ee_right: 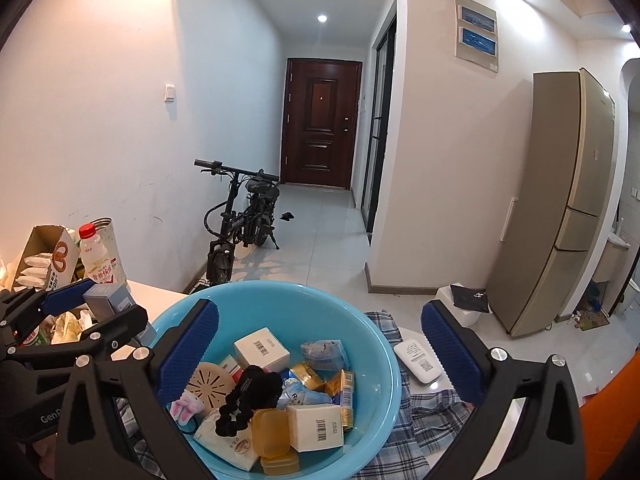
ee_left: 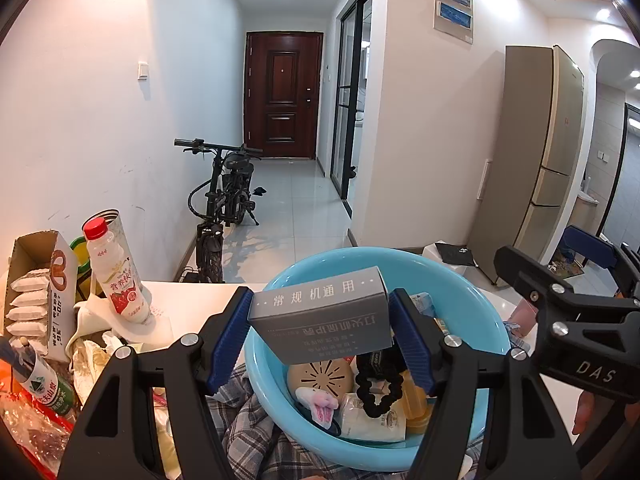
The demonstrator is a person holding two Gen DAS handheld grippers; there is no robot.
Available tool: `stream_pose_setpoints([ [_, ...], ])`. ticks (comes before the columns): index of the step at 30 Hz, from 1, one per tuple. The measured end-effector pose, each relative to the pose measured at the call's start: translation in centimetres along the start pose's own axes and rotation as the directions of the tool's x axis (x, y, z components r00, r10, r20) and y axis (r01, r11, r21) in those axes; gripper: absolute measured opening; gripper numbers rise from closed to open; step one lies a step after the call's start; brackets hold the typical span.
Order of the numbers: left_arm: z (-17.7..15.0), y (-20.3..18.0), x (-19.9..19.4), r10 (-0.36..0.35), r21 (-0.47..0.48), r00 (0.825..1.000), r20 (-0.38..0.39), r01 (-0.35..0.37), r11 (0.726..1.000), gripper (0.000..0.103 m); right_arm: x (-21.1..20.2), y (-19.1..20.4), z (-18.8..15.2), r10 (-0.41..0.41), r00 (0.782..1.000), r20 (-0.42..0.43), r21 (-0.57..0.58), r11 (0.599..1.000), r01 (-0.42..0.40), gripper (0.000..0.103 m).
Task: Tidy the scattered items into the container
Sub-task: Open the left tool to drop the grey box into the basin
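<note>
L gripper: fingers partway open, blue pads pressed on both ends of a grey carton w/ white Chinese print, held above the near-left rim of the light-blue basin; same carton seen from the R cam at far left, clamped. R gripper: fingers spread wide, nothing between the pads, hovering over the basin w/ L finger above the bowl interior and R finger outside the rim, over a white device w/ label lying on the table. Basin contents: 2 white barcoded boxes, black scrunchie, round beige slotted disc, pink-and-white bunny-ear item, amber translucent cases, gold-wrapped pkts, clear blue-print sachet, white soft pkt. Basin sits on a blue plaid cloth on the white table. Table, L side: red-capped milk drink bottle, open cardboard box of white sachets, metal tin behind bottle, green-label water bottle, crumpled tissue/wrappers. Beyond table: black e-bike by wall, dark red door at hallway end, beige fridge at R.
</note>
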State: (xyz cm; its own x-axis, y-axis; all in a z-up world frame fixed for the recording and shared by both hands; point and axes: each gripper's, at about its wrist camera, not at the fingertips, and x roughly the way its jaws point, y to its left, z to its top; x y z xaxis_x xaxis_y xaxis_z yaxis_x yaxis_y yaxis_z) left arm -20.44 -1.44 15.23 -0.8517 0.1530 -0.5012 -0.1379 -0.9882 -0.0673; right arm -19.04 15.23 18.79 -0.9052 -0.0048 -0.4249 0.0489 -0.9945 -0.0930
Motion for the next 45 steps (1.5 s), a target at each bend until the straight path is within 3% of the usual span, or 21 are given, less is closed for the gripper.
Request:
stream_pose_setpoints([
  [35, -0.3, -1.3, 0.4, -0.011, 0.029, 1.000, -0.018, 0.012, 0.999, 0.068, -0.1, 0.0, 0.2, -0.009, 1.000, -0.002, -0.006, 1.000, 0.009, 0.103],
  [36, -0.3, -1.2, 0.5, -0.008, 0.028, 1.000, -0.017, 0.009, 1.000, 0.075, -0.1, 0.0, 0.3, -0.009, 1.000, -0.002, -0.007, 1.000, 0.009, 0.103],
  [37, -0.3, -1.1, 0.6, 0.001, 0.025, 1.000, -0.021, -0.001, 1.000, 0.095, -0.1, 0.0, 0.2, -0.009, 1.000, -0.002, -0.007, 1.000, 0.009, 0.103],
  [38, -0.3, -1.0, 0.8, 0.012, 0.021, 1.000, -0.026, -0.012, 1.000, 0.102, -0.1, 0.0, 0.2, -0.008, 1.000, -0.002, -0.007, 1.000, 0.008, 0.103],
  [42, -0.4, -0.6, 2.1, 0.028, 0.026, 0.996, -0.086, -0.026, 0.999, 0.102, -0.3, 0.1, 0.4, -0.008, 1.000, 0.000, -0.015, 1.000, 0.008, 0.103],
  [45, -0.2, -0.5, 1.9, 0.008, 0.017, 0.997, -0.082, -0.006, 1.000, 0.103, -0.3, 0.2, 0.6, -0.005, 1.000, 0.002, -0.015, 1.000, 0.005, 0.103],
])
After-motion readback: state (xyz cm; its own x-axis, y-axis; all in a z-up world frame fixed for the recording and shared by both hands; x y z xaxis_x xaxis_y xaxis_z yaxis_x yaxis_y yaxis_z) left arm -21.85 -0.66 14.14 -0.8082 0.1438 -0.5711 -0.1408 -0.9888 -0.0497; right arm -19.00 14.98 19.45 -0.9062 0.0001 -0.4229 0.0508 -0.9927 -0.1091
